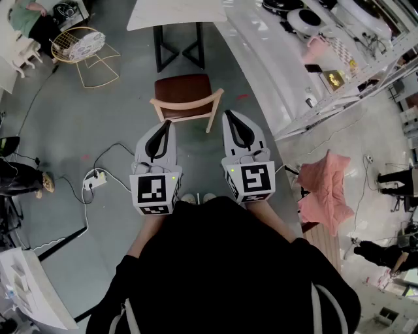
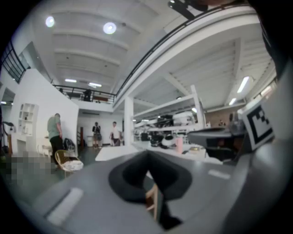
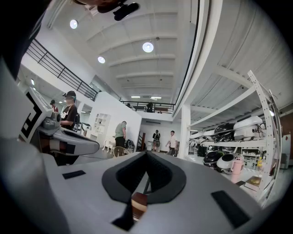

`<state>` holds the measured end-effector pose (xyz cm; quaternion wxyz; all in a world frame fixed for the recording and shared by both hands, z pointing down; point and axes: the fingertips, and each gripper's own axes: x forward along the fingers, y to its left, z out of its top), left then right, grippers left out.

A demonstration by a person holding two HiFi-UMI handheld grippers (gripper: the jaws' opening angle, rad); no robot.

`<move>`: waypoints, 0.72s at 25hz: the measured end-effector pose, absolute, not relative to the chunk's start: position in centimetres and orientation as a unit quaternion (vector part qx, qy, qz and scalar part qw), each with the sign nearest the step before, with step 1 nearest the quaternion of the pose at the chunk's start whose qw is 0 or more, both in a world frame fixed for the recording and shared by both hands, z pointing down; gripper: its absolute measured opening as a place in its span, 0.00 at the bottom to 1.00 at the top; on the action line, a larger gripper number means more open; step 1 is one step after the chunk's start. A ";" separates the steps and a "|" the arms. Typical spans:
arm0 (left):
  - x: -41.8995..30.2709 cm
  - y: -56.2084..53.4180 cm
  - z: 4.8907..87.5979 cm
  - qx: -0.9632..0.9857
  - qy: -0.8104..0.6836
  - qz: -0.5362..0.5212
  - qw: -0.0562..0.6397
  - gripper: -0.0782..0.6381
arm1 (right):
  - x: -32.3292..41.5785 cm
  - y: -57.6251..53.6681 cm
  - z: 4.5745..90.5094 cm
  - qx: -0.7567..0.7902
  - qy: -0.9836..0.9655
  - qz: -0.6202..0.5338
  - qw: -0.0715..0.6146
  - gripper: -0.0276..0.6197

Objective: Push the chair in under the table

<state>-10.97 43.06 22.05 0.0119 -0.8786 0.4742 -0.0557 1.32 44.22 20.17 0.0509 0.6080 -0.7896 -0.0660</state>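
A chair (image 1: pixel 183 92) with a brown seat and a light wooden back rail stands on the grey floor, pulled out from the white table (image 1: pixel 176 12) on black legs at the top of the head view. My left gripper (image 1: pixel 167 124) is shut and empty, its tip just short of the rail's left part. My right gripper (image 1: pixel 229 116) is also shut and empty, beside the rail's right end. In the left gripper view the gripper (image 2: pixel 147 156) shows a sliver of the wooden chair (image 2: pixel 153 200) below its tip. In the right gripper view the gripper (image 3: pixel 147 155) shows the chair's seat edge (image 3: pixel 138 201).
A yellow wire chair (image 1: pixel 81 45) stands at the far left. A power strip (image 1: pixel 95 181) with cables lies on the floor at left. A long white counter (image 1: pixel 274 62) runs along the right, with pink cloth (image 1: pixel 325 189) below it. People stand far off (image 3: pixel 121 134).
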 end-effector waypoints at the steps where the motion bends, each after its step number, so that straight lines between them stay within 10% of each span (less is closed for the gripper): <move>1: -11.1 43.0 22.1 -0.879 0.473 -0.055 0.013 0.12 | 1.1 44.2 20.2 0.609 -0.789 -0.070 0.051 0.07; 18: -11.7 39.5 24.6 -0.896 0.441 -0.047 -0.002 0.12 | 0.5 40.6 22.4 0.625 -0.778 -0.052 0.040 0.08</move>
